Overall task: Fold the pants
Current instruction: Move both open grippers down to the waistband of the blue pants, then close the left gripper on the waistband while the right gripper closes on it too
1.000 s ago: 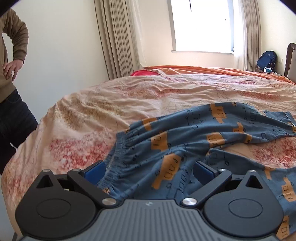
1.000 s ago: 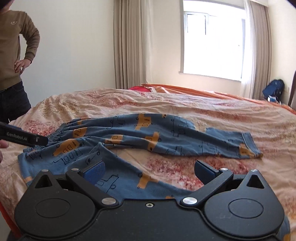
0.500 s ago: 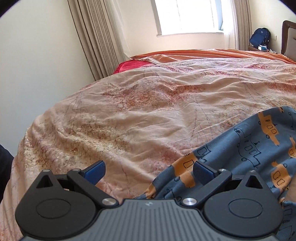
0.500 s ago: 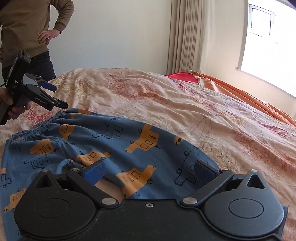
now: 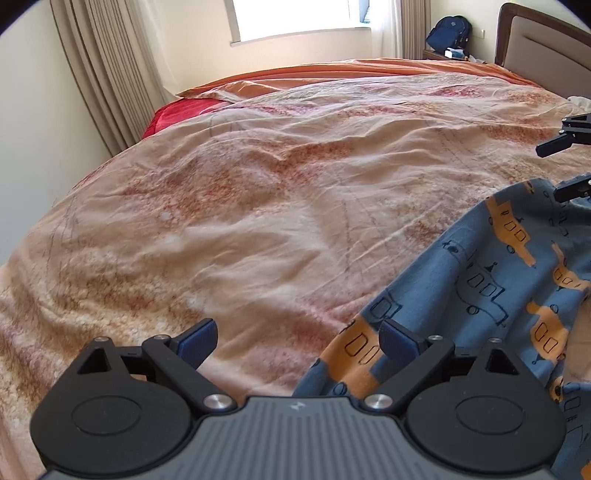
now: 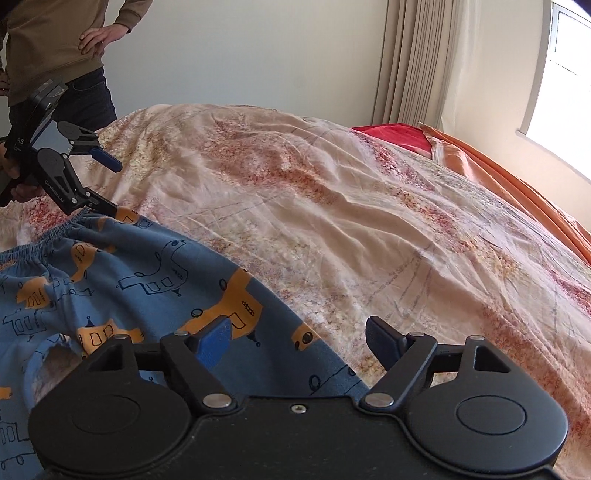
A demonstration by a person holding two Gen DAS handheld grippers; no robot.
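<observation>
Blue pants (image 5: 498, 280) printed with orange vehicles lie flat on the floral bedspread (image 5: 280, 192). In the left wrist view they fill the lower right, and their edge reaches in between the fingers of my left gripper (image 5: 299, 338), close to the right pad (image 5: 400, 338). Its jaws are closing and no pad presses the cloth. In the right wrist view the pants (image 6: 140, 288) spread across the lower left. Their long edge runs between the closing jaws of my right gripper (image 6: 299, 343), which grip nothing. The left gripper (image 6: 110, 184) shows there at the elastic waistband corner (image 6: 74, 225).
A person in a brown top (image 6: 55, 37) stands at the bed's corner. Curtains (image 5: 103, 74) and a bright window line the far wall. A red cloth (image 5: 177, 114) and an orange sheet (image 5: 332, 72) lie at the far side, a headboard (image 5: 535, 40) and backpack (image 5: 448, 31) beyond.
Both views have swung left along the pants. The left gripper came to the waistband corner, the right one to the pants' long edge. The right jaws have narrowed.
</observation>
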